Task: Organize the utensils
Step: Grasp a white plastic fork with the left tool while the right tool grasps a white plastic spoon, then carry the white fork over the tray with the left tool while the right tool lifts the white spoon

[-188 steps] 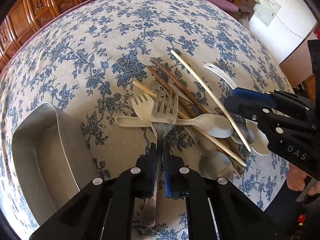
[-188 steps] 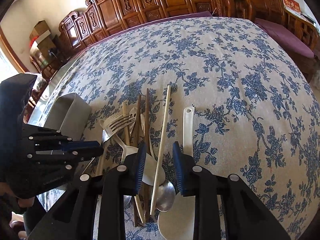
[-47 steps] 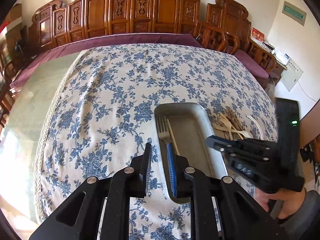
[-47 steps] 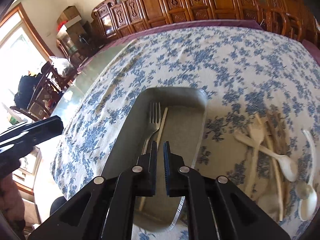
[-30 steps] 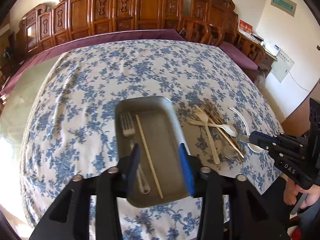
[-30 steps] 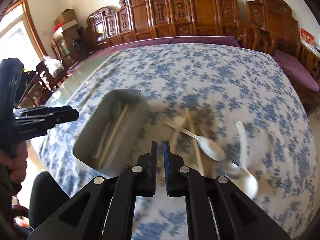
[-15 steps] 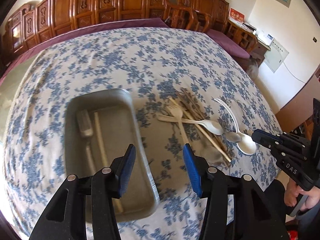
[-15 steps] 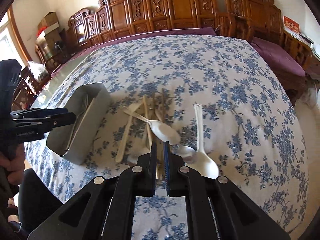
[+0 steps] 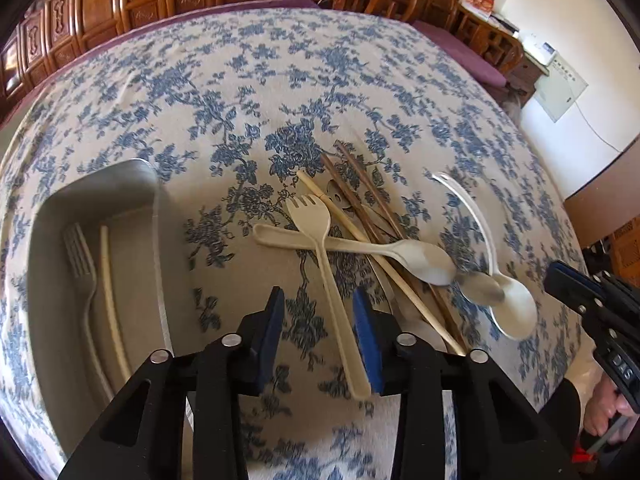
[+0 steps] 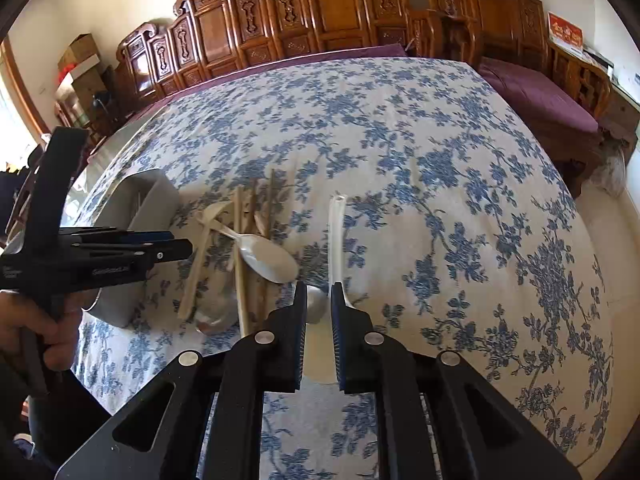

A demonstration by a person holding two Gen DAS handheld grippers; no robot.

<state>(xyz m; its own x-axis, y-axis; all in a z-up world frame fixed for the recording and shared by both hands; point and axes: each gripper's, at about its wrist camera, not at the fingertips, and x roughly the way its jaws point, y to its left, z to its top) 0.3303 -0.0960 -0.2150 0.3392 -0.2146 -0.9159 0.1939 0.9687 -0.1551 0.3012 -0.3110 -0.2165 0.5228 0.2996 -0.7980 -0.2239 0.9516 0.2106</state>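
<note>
Utensils lie heaped on the flowered tablecloth: a beige fork (image 9: 316, 232), a beige spoon (image 9: 404, 254), brown chopsticks (image 9: 360, 188), a metal spoon (image 9: 480, 288) and a white spoon (image 9: 512, 312). My left gripper (image 9: 320, 314) hangs low over the beige fork's handle. Its jaws are closing, with the handle between them close to the right pad, and no pad presses on it. My right gripper (image 10: 319, 302) is opening by a narrow gap over the white spoon (image 10: 335, 224), whose bowl shows between the jaws. A grey tray (image 9: 156, 208) at left holds a metal fork (image 9: 80, 256) and a pale chopstick (image 9: 110, 288).
Carved wooden chairs (image 10: 320, 12) line the table's far side, and a purple cushioned bench (image 10: 536, 96) runs along the right. The tray (image 10: 156, 196) stands left of the pile. A person's hand (image 10: 36, 328) holds the left gripper (image 10: 176, 246).
Both grippers have come down toward the utensil pile. The left jaws have narrowed and now straddle the beige fork's handle. The right jaws, shut before, have parted slightly over the white spoon.
</note>
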